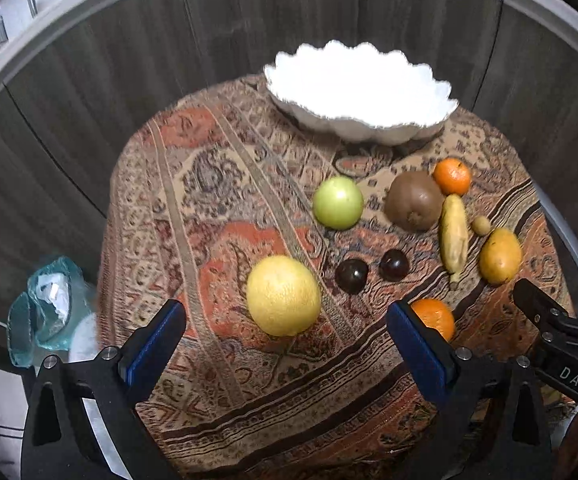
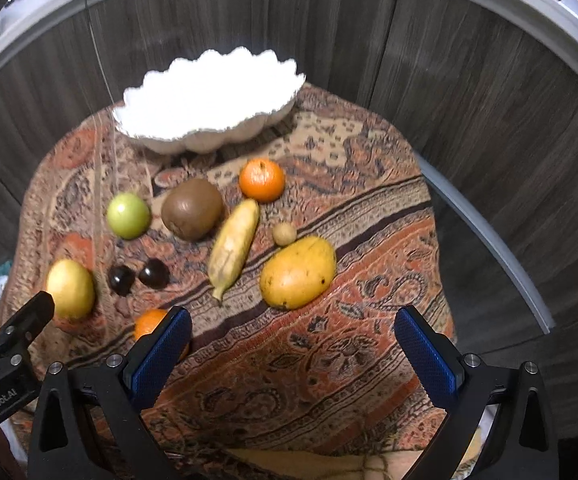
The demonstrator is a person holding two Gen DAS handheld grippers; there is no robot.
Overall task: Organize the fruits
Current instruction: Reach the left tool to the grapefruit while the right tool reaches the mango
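A white scalloped bowl (image 1: 359,90) (image 2: 209,100) stands empty at the far side of a small table covered with a patterned cloth (image 1: 209,208) (image 2: 369,248). Fruits lie loose on the cloth: a large yellow citrus (image 1: 283,295) (image 2: 70,289), a green apple (image 1: 338,202) (image 2: 128,215), a kiwi (image 1: 413,201) (image 2: 192,208), two dark plums (image 1: 352,276) (image 2: 154,273), a banana (image 1: 454,237) (image 2: 233,249), a mango (image 1: 500,255) (image 2: 298,272), two oranges (image 1: 452,176) (image 2: 261,180). My left gripper (image 1: 287,344) is open above the near edge, the yellow citrus just ahead. My right gripper (image 2: 293,348) is open, below the mango.
A small round beige fruit (image 1: 481,225) (image 2: 284,234) lies between banana and mango. The nearer orange (image 1: 435,317) (image 2: 149,322) sits partly behind a gripper finger. Dark wood-grain panels surround the table. A teal glass dish (image 1: 45,308) stands off the table's left.
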